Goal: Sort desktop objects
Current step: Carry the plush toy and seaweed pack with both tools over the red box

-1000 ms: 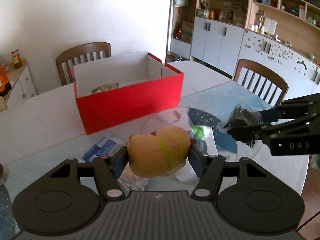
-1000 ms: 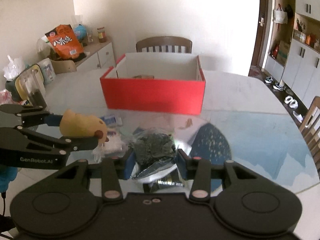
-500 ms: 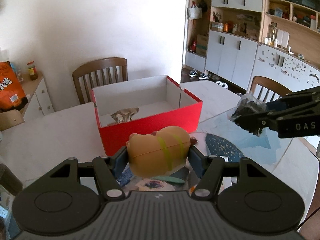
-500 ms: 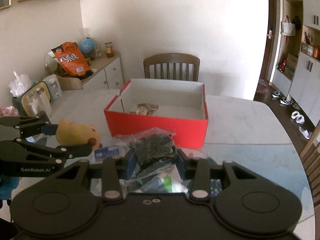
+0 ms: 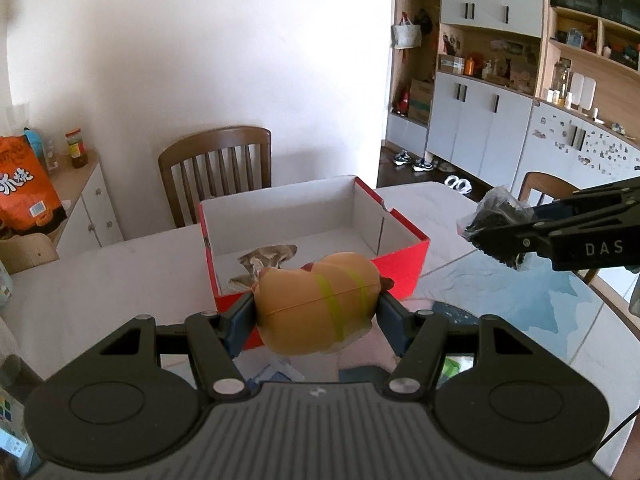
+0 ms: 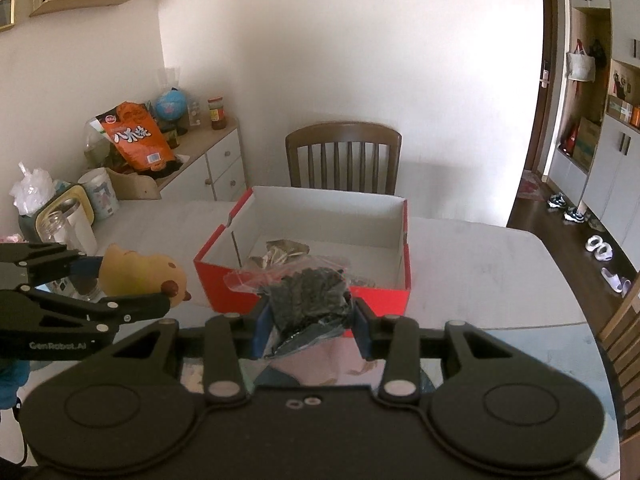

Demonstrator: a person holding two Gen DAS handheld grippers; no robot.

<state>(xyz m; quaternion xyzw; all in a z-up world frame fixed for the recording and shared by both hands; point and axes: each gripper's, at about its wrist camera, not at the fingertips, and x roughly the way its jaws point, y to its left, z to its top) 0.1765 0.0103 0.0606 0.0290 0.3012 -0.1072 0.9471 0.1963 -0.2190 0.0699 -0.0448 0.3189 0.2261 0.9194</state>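
My left gripper point(image 5: 316, 312) is shut on a tan toy hot dog point(image 5: 320, 304) with green stripes, held above the table just in front of the red box point(image 5: 396, 264). In the right wrist view the same toy point(image 6: 140, 272) hangs at the left in the left gripper point(image 6: 160, 296). My right gripper point(image 6: 308, 320) is shut on a clear bag of dark bits point(image 6: 308, 300), near the box's front wall point(image 6: 224, 284). From the left wrist that bag point(image 5: 496, 220) shows at the right in the right gripper point(image 5: 492, 232). A crumpled wrapper point(image 5: 264, 260) lies inside the box.
A wooden chair point(image 5: 216, 168) stands behind the box, another chair point(image 5: 548, 192) at the right. A sideboard point(image 6: 208, 160) at the left carries an orange snack bag point(image 6: 136, 136), a globe and jars. Small packets lie on the table point(image 5: 80, 272) under the grippers.
Both grippers have risen and moved toward the red box, carrying the toy hot dog and the bag. More of the box's inside now shows. Neither grip changed.
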